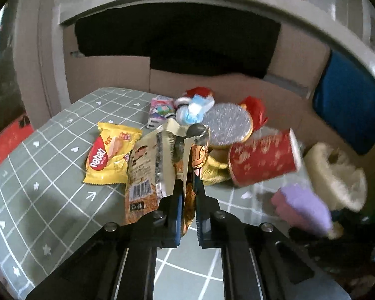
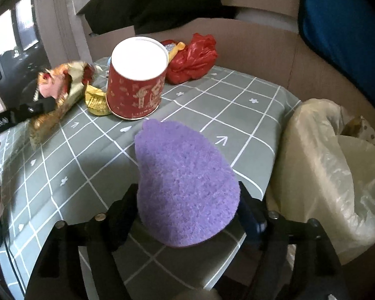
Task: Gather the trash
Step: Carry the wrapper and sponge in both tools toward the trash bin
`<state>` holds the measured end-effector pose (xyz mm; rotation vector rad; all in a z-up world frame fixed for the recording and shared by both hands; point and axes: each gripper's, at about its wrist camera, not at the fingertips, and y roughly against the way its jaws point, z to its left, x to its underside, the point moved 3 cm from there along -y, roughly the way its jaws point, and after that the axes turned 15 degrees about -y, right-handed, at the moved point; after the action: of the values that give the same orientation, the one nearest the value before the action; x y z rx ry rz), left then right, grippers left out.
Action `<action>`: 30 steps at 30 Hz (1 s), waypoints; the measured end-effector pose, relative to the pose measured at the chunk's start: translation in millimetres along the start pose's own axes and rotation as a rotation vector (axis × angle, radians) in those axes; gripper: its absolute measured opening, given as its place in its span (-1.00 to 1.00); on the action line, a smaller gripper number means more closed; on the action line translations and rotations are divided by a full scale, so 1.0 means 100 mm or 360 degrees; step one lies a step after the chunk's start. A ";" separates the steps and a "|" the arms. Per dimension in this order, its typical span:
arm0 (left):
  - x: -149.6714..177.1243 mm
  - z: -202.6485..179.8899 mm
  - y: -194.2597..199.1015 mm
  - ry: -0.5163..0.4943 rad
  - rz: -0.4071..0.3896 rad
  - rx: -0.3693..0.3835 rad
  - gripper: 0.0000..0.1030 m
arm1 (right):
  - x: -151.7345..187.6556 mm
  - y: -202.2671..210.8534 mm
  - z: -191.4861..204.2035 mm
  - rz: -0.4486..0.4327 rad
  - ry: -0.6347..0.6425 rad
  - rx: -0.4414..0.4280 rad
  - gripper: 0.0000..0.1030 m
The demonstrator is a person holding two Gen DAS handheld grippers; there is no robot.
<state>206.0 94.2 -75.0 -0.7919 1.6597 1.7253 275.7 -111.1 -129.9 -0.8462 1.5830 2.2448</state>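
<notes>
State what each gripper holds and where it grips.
Left gripper: shut on the lower edge of the torn gold foil snack wrapper. Right gripper: a fuzzy purple sponge-like piece sits between wide jaws; whether the pads press it cannot be told.

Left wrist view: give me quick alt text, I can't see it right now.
The left tool is shut on a crumpled gold snack wrapper over a grey checked tablecloth. Behind lie a yellow wafer packet and a red paper cup.

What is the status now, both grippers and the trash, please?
Left gripper shut on snack wrapper. Right gripper wide around purple sponge. Lined bin right, path clear.
</notes>
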 end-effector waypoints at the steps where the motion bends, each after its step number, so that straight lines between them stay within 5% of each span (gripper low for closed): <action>1: -0.02 0.03 0.06 0.0049 -0.0017 0.0033 -0.83 | 0.00 0.00 0.01 0.0010 0.0016 0.0006 0.44; 9: -0.20 0.21 0.48 0.0115 -0.0159 0.0058 -0.84 | -0.12 0.01 0.01 -0.0008 0.0115 0.0124 0.23; 17: -0.26 0.28 0.67 0.0114 -0.0204 0.0080 -0.84 | -0.29 -0.10 -0.03 0.0004 0.0129 0.0037 0.20; 21: -0.26 0.27 0.72 0.0130 -0.0207 0.0119 -0.84 | -0.38 0.23 0.00 -0.0147 0.0076 -0.0056 0.18; 30: -0.55 -0.13 1.19 0.0029 -0.0434 0.0195 -0.84 | -0.75 1.36 0.11 -0.0548 0.0083 -0.0023 0.18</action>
<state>149.6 76.2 42.6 -0.9301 1.5712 1.4197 260.3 -143.1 21.6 -1.0959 1.3237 2.0056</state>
